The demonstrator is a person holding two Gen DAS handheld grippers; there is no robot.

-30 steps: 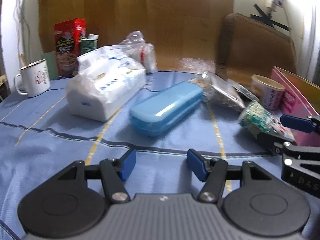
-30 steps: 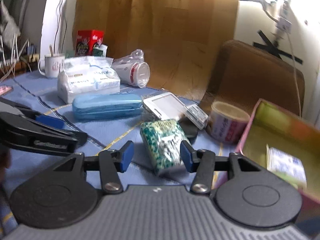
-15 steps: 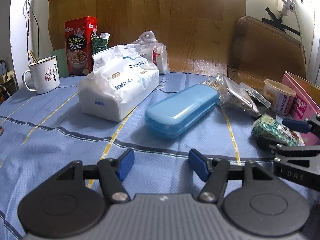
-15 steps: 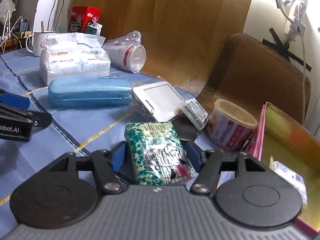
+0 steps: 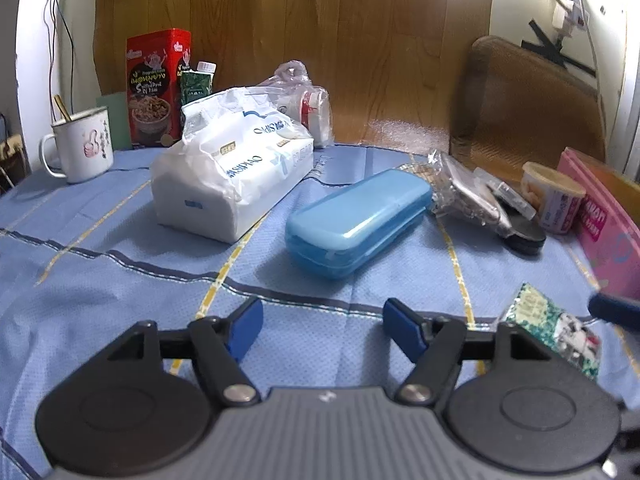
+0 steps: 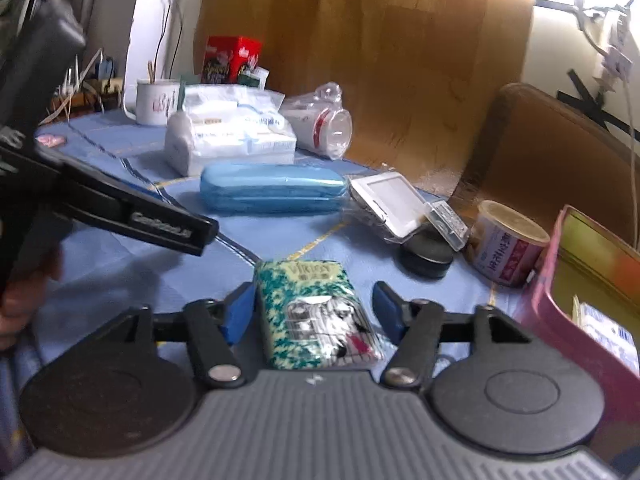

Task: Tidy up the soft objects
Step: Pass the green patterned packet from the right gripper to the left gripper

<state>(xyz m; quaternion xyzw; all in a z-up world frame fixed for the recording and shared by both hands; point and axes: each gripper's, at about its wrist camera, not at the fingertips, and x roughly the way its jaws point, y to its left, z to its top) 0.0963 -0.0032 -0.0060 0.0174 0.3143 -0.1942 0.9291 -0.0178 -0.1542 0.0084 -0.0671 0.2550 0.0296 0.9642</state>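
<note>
A small green-patterned tissue pack (image 6: 314, 312) lies between the fingers of my right gripper (image 6: 314, 310); the jaws stand open around it, the left pad touching or nearly so, the right pad apart. The pack also shows in the left wrist view (image 5: 554, 326) at lower right. My left gripper (image 5: 322, 326) is open and empty above the blue cloth. A large white tissue pack (image 5: 230, 170) sits beyond it, also seen in the right wrist view (image 6: 228, 142). A pink box (image 6: 576, 312) at the right holds another small pack (image 6: 610, 330).
A blue hard case (image 5: 358, 220), a clear-wrapped device (image 5: 466, 192), a black disc (image 5: 526, 236), a paper cup (image 5: 554, 198), a bagged cup (image 5: 310, 106), a mug (image 5: 82, 144) and a red tin (image 5: 156, 86) stand on the blue tablecloth (image 5: 100, 288). A brown chair (image 5: 528, 108) is behind.
My right gripper and the green pack between its fingers have drawn back toward me, away from the disc and cup; the jaws look slightly wider. My left gripper shifted a little.
</note>
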